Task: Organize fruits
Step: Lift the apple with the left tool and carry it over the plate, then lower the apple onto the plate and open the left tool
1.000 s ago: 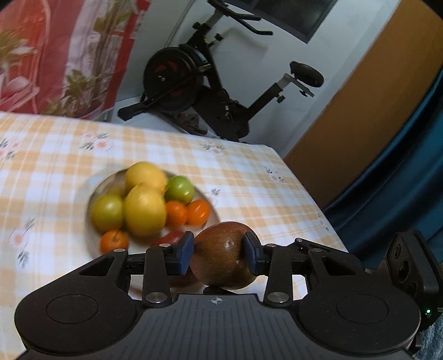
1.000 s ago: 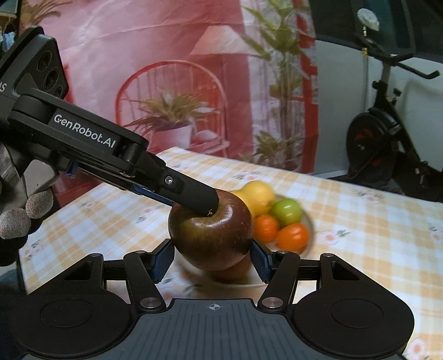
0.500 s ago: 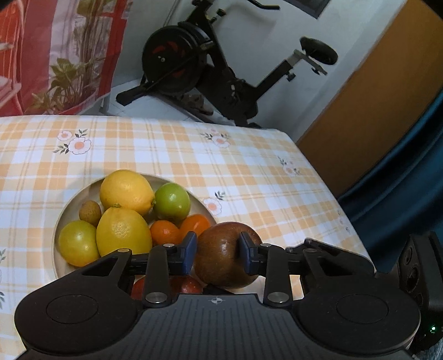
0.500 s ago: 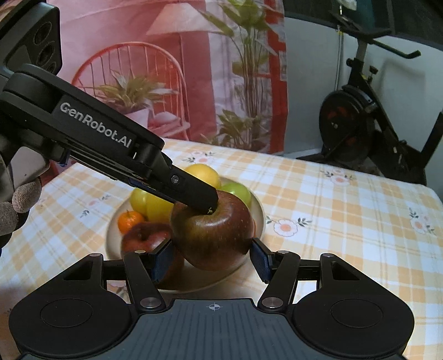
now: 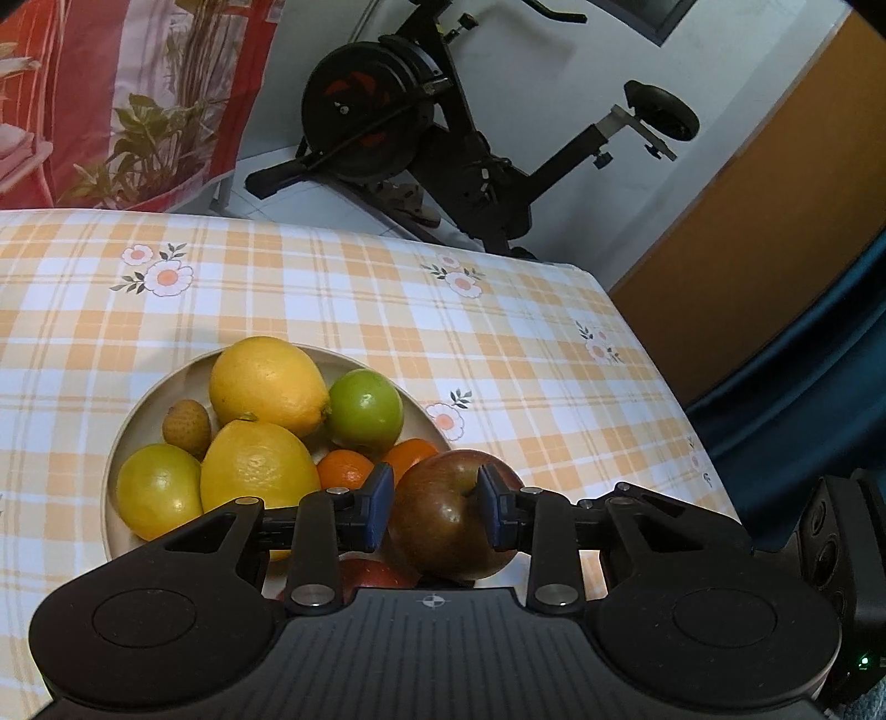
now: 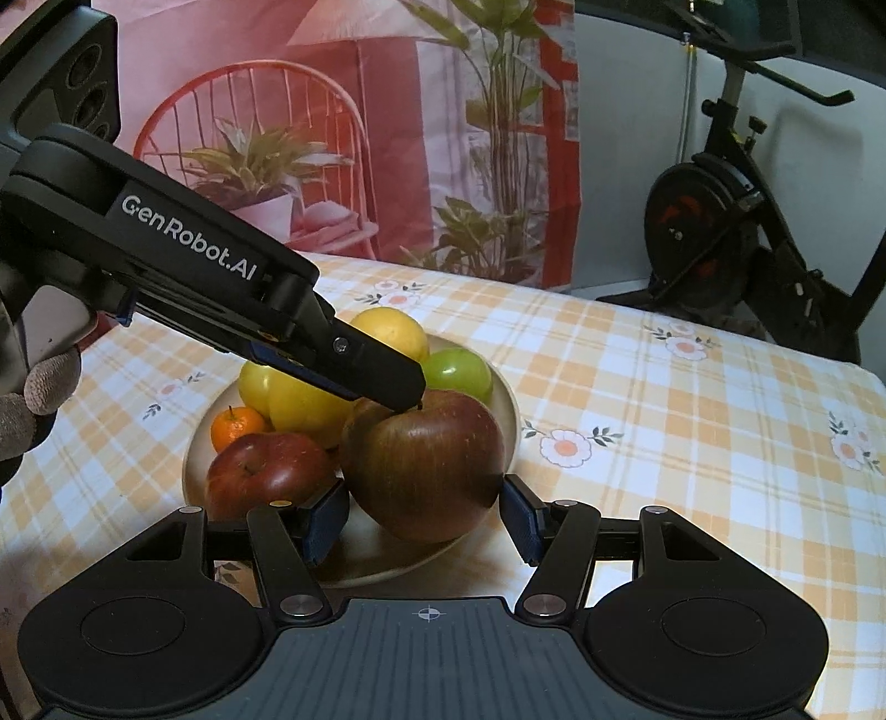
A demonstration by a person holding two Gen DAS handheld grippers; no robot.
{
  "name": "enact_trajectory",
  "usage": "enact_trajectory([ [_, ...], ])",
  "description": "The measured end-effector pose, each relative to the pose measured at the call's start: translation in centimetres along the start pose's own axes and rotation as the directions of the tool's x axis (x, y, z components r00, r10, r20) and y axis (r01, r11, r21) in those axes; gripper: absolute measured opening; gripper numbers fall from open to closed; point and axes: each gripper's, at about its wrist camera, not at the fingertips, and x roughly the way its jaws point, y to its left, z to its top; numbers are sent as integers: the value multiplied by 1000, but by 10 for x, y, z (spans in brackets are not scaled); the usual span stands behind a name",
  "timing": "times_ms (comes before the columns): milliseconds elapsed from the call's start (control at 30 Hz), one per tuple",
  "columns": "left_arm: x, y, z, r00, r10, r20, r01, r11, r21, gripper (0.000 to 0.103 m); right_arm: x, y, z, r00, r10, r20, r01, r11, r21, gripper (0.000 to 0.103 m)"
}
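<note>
Both grippers — left (image 5: 434,512), right (image 6: 423,520) — clamp 1 apple (image 6: 423,462) over the plate's (image 6: 506,404) near rim.

Bench (image 5: 498,354) covered by an orange-and-white checked cloth with small flower prints. Behind it, a black exercise bike (image 5: 443,133) stands on a pale tiled floor (image 5: 266,160) against a white wall (image 5: 720,50). A red-and-pink printed hanging (image 6: 332,111) showing a chair and potted plants fills the far side. An orange-brown wooden panel (image 5: 775,183) and a dark teal curtain (image 5: 819,360) close the corner.
</note>
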Motion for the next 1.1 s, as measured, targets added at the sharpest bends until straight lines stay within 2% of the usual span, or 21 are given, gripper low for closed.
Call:
enact_trajectory([
  [267,-6,3,-1,1000,17,13,-17,1000,-8,34,5,3,3,1000,-6,-28,4,999,-43,56],
  [567,-31,2,-10,995,70,75,-70,998,1,34,-13,8,3,1000,-6,-4,5,999,-48,57],
  [867,-59,-2,-31,974,155,163,-161,987,22,34,-31,17,0,1000,-17,4,17,997,-75,57],
  [1100,-79,-7,-48,949,222,222,-236,971,35,34,-46,19,-14,999,-30,12,31,997,-69,57],
])
